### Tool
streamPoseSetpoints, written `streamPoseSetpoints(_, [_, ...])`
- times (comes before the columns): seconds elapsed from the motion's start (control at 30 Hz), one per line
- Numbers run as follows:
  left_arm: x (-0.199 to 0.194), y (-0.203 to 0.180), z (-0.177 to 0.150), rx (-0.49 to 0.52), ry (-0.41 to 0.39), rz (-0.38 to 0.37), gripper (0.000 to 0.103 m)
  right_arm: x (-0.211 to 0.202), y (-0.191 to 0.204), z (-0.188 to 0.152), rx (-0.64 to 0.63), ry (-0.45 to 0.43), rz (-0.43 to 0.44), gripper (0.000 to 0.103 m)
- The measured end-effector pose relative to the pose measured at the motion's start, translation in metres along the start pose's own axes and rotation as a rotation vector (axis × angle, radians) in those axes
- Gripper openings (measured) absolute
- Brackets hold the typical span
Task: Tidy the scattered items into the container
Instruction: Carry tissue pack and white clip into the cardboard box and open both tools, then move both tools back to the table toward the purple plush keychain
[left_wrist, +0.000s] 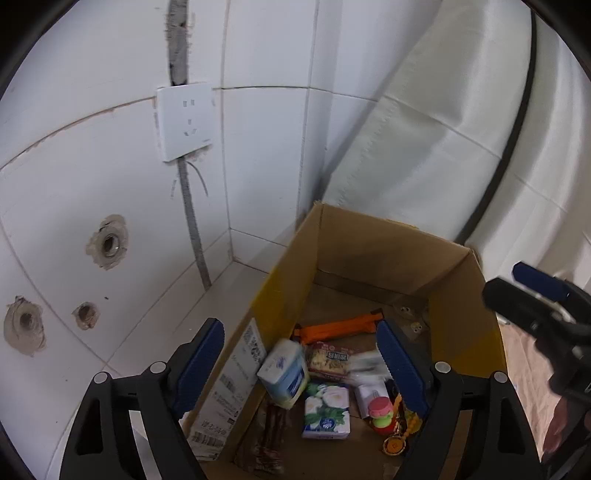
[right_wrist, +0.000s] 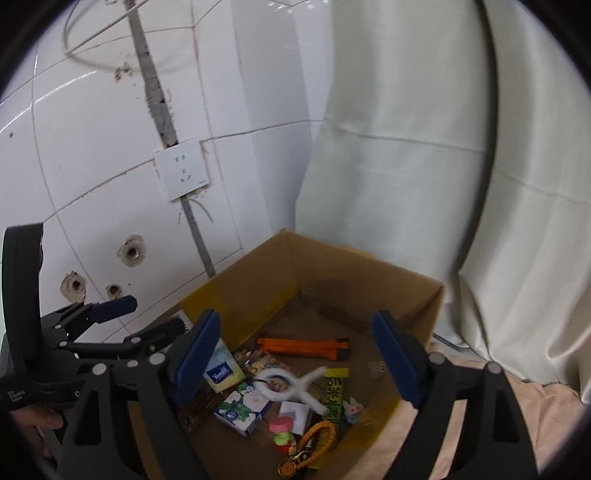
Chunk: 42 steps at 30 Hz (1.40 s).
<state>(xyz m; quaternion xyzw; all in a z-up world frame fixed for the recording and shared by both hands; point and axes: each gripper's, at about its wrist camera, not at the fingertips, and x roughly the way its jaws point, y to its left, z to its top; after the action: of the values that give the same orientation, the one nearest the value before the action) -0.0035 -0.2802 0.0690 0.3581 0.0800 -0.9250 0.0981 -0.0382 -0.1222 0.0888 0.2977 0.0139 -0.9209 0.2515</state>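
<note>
Two tissue packs (right_wrist: 236, 391) in one cardboard box (right_wrist: 332, 280), left tool (left_wrist: 301, 369) and right tool (right_wrist: 297, 358) both spread empty

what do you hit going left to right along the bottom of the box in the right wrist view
blue tissue pack → floral tissue pack → pink-capped toy → braided orange keychain → small bunny figure

Tissue packs (right_wrist: 242, 406) inside box (right_wrist: 369, 280), beside wall (right_wrist: 110, 184)
</note>
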Motion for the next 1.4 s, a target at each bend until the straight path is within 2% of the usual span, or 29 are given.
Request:
streamPoseSetpoints(0.07, [-0.001, -0.004, 0.002, 0.0, -0.005, 0.001, 0.086, -0.004, -0.006, 0.002, 0.007, -0.014, -0.026, 0.103])
streamPoseSetpoints(0.23, [0.001, -0.012, 0.001, 0.006, 0.008, -0.002, 0.086, -0.016, -0.018, 0.006, 0.01, -0.054, -0.082, 0.103])
streamPoseSetpoints(0.4, [-0.003, -0.031, 0.004, 0.04, 0.008, -0.014, 0.086, -0.023, -0.029, 0.006, 0.006, -0.041, -0.091, 0.103])
streamPoseSetpoints(0.53, [-0.016, -0.064, 0.009, 0.082, -0.024, -0.043, 0.086, -0.052, -0.053, 0.009, 0.034, -0.083, -0.117, 0.103])
streamPoseSetpoints(0.8, [-0.039, -0.164, 0.013, 0.169, -0.07, -0.16, 0.086, -0.141, -0.119, -0.002, 0.089, -0.153, -0.256, 0.103])
streamPoseSetpoints(1.07, [-0.029, -0.252, -0.008, 0.239, -0.025, -0.261, 0.086, -0.199, -0.188, -0.039, 0.161, -0.143, -0.391, 0.103])
streamPoseSetpoints(1.3, [0.002, -0.304, -0.053, 0.29, 0.041, -0.293, 0.086, -0.192, -0.227, -0.091, 0.232, -0.082, -0.401, 0.103])
streamPoseSetpoints(1.4, [0.03, -0.321, -0.079, 0.321, 0.106, -0.288, 0.086, -0.182, -0.238, -0.118, 0.261, -0.055, -0.407, 0.103])
